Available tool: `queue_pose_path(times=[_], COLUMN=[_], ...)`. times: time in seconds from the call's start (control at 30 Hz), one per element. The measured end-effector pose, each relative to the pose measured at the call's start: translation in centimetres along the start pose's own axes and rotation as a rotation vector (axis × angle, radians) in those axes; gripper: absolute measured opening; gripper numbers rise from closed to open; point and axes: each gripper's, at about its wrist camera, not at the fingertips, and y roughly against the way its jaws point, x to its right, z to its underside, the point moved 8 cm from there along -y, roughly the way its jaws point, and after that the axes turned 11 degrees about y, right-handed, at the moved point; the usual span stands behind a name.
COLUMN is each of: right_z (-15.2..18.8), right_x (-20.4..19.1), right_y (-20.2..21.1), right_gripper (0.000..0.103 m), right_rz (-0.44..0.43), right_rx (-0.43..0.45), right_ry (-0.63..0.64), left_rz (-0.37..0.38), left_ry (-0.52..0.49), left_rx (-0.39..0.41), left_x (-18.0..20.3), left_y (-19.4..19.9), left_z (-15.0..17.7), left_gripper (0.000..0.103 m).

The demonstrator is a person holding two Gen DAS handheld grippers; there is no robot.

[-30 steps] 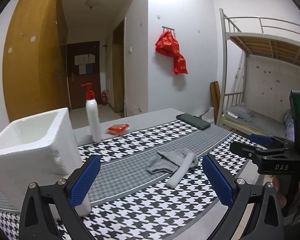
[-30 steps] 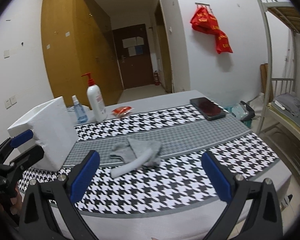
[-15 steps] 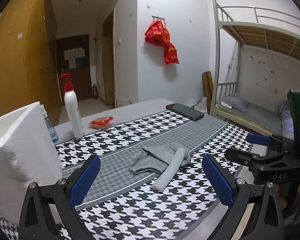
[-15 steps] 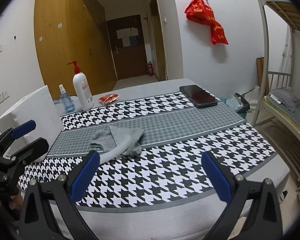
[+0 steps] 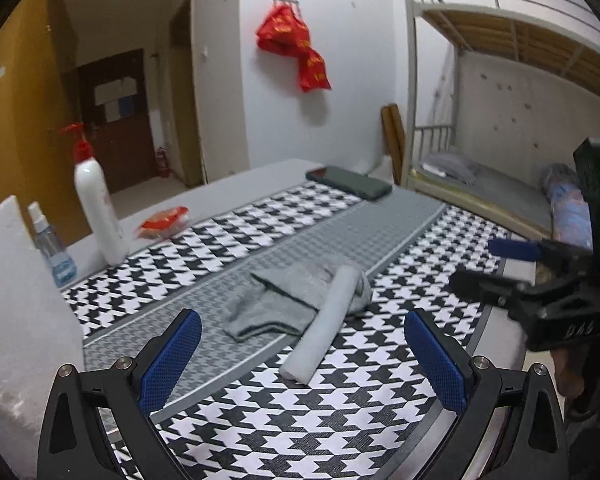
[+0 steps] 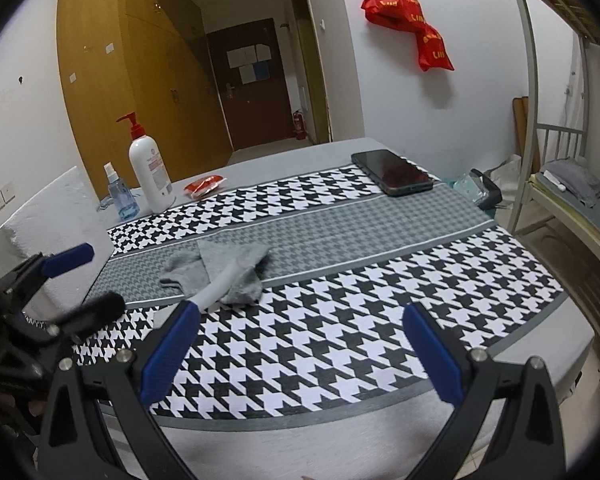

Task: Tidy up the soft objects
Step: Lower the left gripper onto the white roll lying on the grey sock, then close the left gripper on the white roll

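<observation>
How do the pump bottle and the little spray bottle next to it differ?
The pump bottle is tall, opaque white, with a red pump head; the spray bottle is much shorter, clear blue, with a white nozzle. The pump bottle stands closer to the red packet. Both stand upright beside the white foam box.

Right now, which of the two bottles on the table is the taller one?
The white pump bottle with the red pump head is the taller. The small clear blue spray bottle beside it, nearer the white foam box, reaches only about halfway up.
</observation>
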Motion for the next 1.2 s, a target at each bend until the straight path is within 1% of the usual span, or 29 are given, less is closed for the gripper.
queue_pose_path(times=[0.07, 0.1, 0.13, 0.23, 0.3, 0.37, 0.5, 0.6, 0.73, 0.77, 0.87, 0.93, 0.97, 1.07, 1.13, 1.2], right_z=[0.1, 0.2, 0.3, 0.5, 0.5, 0.5, 0.4, 0.3, 0.3, 0.3, 0.4, 0.4, 0.4, 0.4, 0.4, 0.3], right_x=[0.2, 0.3, 0.5, 0.6, 0.6, 0.6, 0.5, 0.5, 0.5, 0.6, 0.8, 0.8, 0.8, 0.8, 0.9, 0.9], right_y=[-0.1, -0.1, -0.3, -0.4, -0.4, -0.4, -0.6, -0.6, -0.6, -0.5, -0.4, -0.3, -0.2, -0.2, -0.1, 0.0], right_gripper=[0.103, 0.103, 0.103, 0.103, 0.103, 0.103, 0.103, 0.103, 0.103, 0.102, 0.103, 0.103, 0.102, 0.103, 0.103, 0.103], right_rz=[-0.009, -0.011, -0.010, -0.010, -0.009, -0.012, -0.014, -0.016, -0.014, -0.013, -0.017, -0.015, -0.014, -0.013, -0.012, -0.010], right_rx=[0.002, 0.001, -0.003, -0.011, -0.010, -0.008, -0.011, -0.007, -0.005, -0.003, -0.002, -0.001, 0.000, 0.000, 0.001, 0.001], right_ry=[-0.008, -0.011, -0.017, -0.021, -0.023, -0.025, -0.024, -0.021, -0.023, -0.026, -0.038, -0.038, -0.038, -0.037, -0.037, -0.037], left_rz=[0.015, 0.026, 0.032, 0.070, 0.070, 0.079, 0.068, 0.060, 0.033, 0.028, 0.020, 0.015, 0.002, -0.014, -0.002, 0.029], left_ry=[-0.017, -0.031, -0.034, -0.032, -0.026, -0.026, -0.037, -0.038, -0.028, -0.023, -0.030, -0.042, -0.052, -0.073, -0.070, -0.052], left_rx=[-0.032, -0.060, -0.075, -0.134, -0.166, -0.197, -0.216, -0.236, -0.289, -0.299, -0.296, -0.294, -0.290, -0.283, -0.269, -0.250], left_x=[0.2, 0.3, 0.4, 0.5, 0.4, 0.5, 0.6, 0.5, -0.1, -0.2, -0.3, -0.2, -0.3, -0.1, 0.0, 0.1], left_y=[-0.8, -1.3, -1.7, -2.7, -3.4, -4.0, -4.4, -4.7, -5.8, -6.0, -6.2, -6.2, -6.3, -6.1, -5.6, -4.8], left_z=[0.4, 0.7, 0.8, 1.5, 1.8, 2.1, 2.3, 2.5, 3.0, 3.1, 3.0, 3.1, 3.0, 3.0, 2.8, 2.5], left_gripper=[0.093, 0.091, 0.086, 0.081, 0.075, 0.063, 0.059, 0.053, 0.038, 0.037, 0.035, 0.030, 0.026, 0.023, 0.020, 0.018])
